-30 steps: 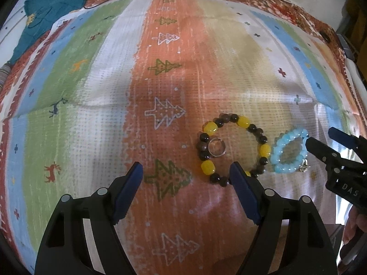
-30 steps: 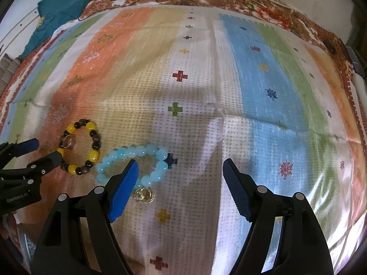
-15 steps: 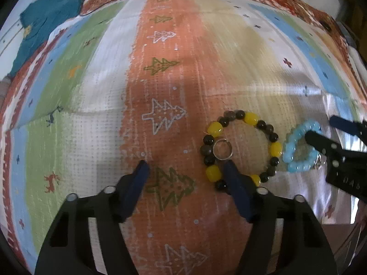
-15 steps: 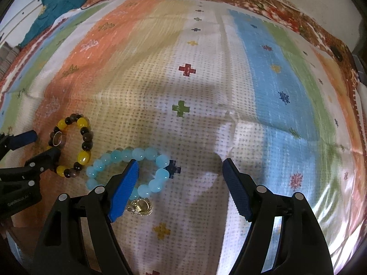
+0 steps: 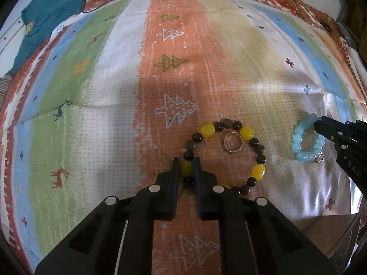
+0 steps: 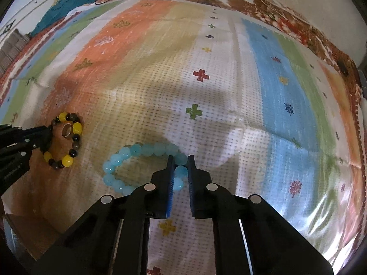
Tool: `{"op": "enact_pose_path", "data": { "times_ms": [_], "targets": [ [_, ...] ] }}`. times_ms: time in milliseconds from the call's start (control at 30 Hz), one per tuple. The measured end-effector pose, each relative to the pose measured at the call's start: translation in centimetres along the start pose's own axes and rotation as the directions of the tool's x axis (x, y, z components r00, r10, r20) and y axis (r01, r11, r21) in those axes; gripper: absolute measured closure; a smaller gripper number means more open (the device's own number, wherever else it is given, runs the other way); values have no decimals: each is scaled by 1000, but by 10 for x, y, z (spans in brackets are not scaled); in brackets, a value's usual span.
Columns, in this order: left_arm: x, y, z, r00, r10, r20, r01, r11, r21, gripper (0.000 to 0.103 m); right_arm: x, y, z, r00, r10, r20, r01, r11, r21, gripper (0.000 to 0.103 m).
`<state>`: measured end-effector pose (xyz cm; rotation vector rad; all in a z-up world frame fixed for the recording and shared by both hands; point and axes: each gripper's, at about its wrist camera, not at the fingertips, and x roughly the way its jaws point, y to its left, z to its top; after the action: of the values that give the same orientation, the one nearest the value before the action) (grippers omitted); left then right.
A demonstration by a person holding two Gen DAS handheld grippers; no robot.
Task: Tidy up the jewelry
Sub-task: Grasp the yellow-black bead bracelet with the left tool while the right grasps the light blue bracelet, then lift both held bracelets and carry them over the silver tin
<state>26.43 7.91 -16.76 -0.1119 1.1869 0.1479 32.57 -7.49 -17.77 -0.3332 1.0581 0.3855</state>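
On a striped cloth [image 5: 96,119], my left gripper [image 5: 186,163] pinches a yellow bead of the dark bracelet [image 5: 246,133], a ring [image 5: 232,142] lying inside its loop. My right gripper [image 6: 179,160], partly lettered "DAS", clamps the blue bracelet [image 6: 137,149].

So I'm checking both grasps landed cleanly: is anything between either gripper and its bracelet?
Nothing visible. The left gripper is closed directly on a yellow bead of the yellow-and-brown bracelet; the silver ring lies inside the loop, clear of the fingers. The right gripper pinches the light blue bracelet directly.
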Motion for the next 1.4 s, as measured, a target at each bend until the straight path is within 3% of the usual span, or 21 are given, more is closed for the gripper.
{"op": "enact_pose_path", "data": {
  "times_ms": [733, 1400],
  "targets": [
    [-60, -16, 14, 993, -41, 108, 38, 999, 31, 92, -65, 10, 7, 989, 37, 143, -39, 999, 6, 91],
    [-93, -19, 8, 985, -76, 156, 72, 997, 29, 92, -89, 14, -7, 985, 25, 173, -28, 999, 15, 91]
  ]
}}
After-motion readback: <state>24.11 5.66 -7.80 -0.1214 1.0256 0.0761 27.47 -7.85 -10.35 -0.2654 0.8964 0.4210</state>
